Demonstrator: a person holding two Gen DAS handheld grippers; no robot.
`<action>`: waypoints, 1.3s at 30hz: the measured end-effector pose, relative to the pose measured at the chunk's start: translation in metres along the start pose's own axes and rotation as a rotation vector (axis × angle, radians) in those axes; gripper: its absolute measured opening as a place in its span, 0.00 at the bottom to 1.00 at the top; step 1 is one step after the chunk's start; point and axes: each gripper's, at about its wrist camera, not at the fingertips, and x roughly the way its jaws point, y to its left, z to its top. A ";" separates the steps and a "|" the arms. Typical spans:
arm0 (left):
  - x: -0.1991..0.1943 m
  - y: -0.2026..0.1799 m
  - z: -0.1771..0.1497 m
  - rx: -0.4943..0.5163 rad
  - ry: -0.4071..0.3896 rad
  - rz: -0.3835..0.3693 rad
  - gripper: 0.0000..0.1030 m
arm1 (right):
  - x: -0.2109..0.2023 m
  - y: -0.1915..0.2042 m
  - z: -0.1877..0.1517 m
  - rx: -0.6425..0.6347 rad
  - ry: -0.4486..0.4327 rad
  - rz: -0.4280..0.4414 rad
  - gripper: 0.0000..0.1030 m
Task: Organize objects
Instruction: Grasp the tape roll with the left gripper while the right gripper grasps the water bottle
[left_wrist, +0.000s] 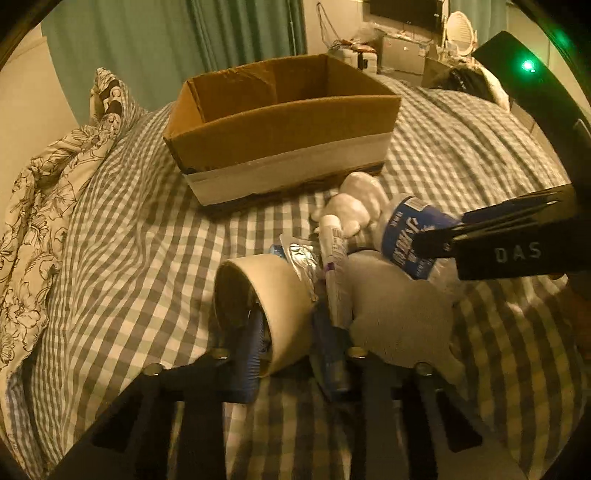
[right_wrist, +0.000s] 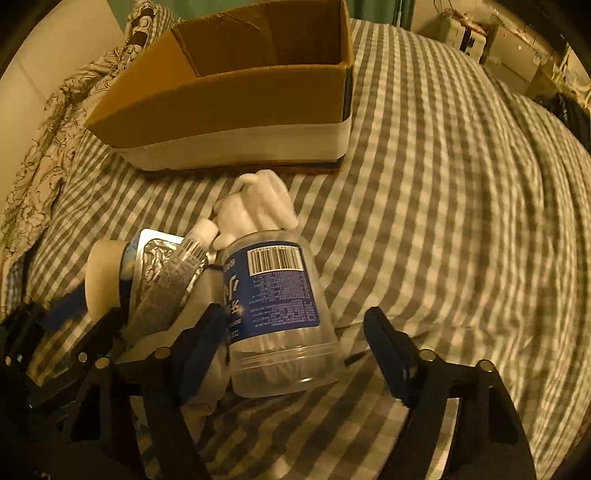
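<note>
Setting: bed with checked cover (right_wrist: 424, 184); open cardboard box (left_wrist: 280, 122) sits beyond a small heap of objects, its visible interior bare.

Heap, near side of box: clear plastic bottle (right_wrist: 273, 306) with blue label, lying on its side; tape roll (left_wrist: 273, 302); foil blister pack (right_wrist: 159, 258); slim tube (left_wrist: 332, 258); white glove (right_wrist: 258, 206) next to the box; a second pale cloth piece (left_wrist: 402, 317) under the tube.

Left claw (left_wrist: 291, 354): one finger sits inside the tape roll's core, the other outside its wall near the tube. Straddling the wall; I cannot tell whether it is clamped yet.

Right claw (right_wrist: 295, 350): spread wide, fingers either side of the bottle's base end. Left finger close to or touching the bottle, right finger well clear. Not gripping.

Handling judgement:
- Bottle looks empty, so light; thin wall will flex and the surface is slick. Take it across the labelled middle with moderate squeeze.
- Tape roll is stiff, light; wall pinch through the core should hold well.
- Blister pack and tube are loose and may shift when neighbours lift.
</note>
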 end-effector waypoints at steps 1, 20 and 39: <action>-0.002 0.002 0.000 -0.006 0.002 -0.003 0.24 | -0.004 0.002 -0.002 -0.004 -0.011 0.006 0.57; -0.105 0.031 0.023 -0.031 -0.171 -0.029 0.06 | -0.122 0.033 -0.022 -0.055 -0.205 -0.088 0.01; -0.056 0.051 0.005 -0.115 -0.051 -0.019 0.06 | -0.031 0.032 -0.035 0.047 -0.015 -0.090 0.61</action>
